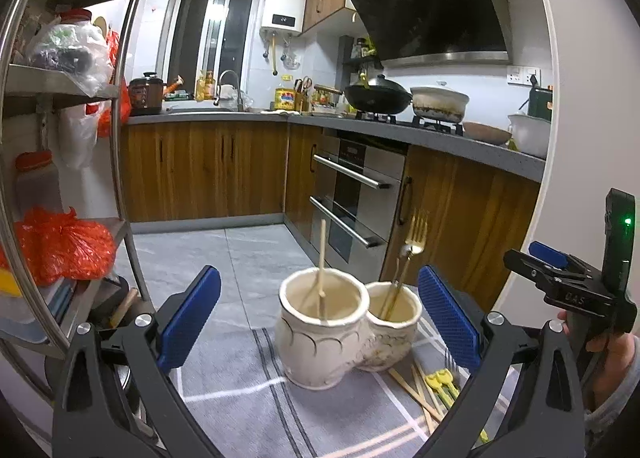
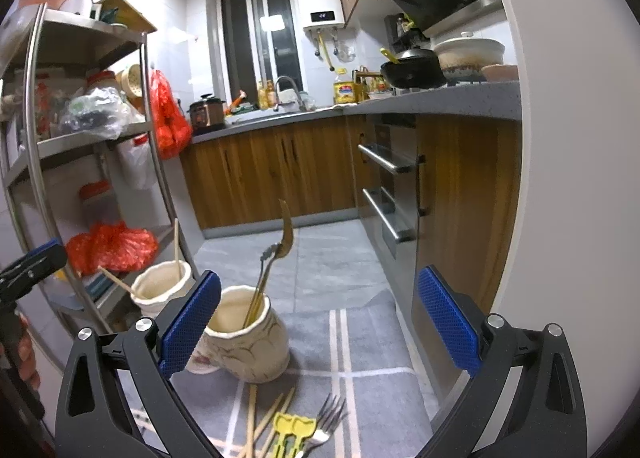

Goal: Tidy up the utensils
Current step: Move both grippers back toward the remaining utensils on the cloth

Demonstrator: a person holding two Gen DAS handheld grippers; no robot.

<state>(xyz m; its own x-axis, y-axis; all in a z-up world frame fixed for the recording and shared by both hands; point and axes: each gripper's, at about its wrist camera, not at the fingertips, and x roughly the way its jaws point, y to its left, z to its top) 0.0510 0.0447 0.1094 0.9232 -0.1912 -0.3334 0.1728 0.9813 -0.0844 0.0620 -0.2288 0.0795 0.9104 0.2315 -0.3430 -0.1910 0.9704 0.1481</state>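
A cream two-pot ceramic holder [image 1: 344,328] stands on a grey striped cloth [image 1: 248,410]. Its left pot holds wooden chopsticks [image 1: 321,258]; its right pot holds a gold fork [image 1: 414,242] and another gold utensil. My left gripper [image 1: 320,322] is open and empty, its jaws standing either side of the holder, nearer the camera. My right gripper [image 2: 320,326] is open and empty above the cloth, with the holder [image 2: 244,342] just beyond its left finger. Loose chopsticks [image 2: 256,422], yellow-handled pieces [image 2: 292,428] and a silver fork [image 2: 326,420] lie on the cloth below it.
A steel shelf rack [image 1: 120,130] with bags and jars stands at the left. Wooden cabinets and an oven [image 1: 356,198] run along the right, under a counter with pots [image 1: 438,102]. The right gripper also shows in the left wrist view [image 1: 560,274], beside the holder.
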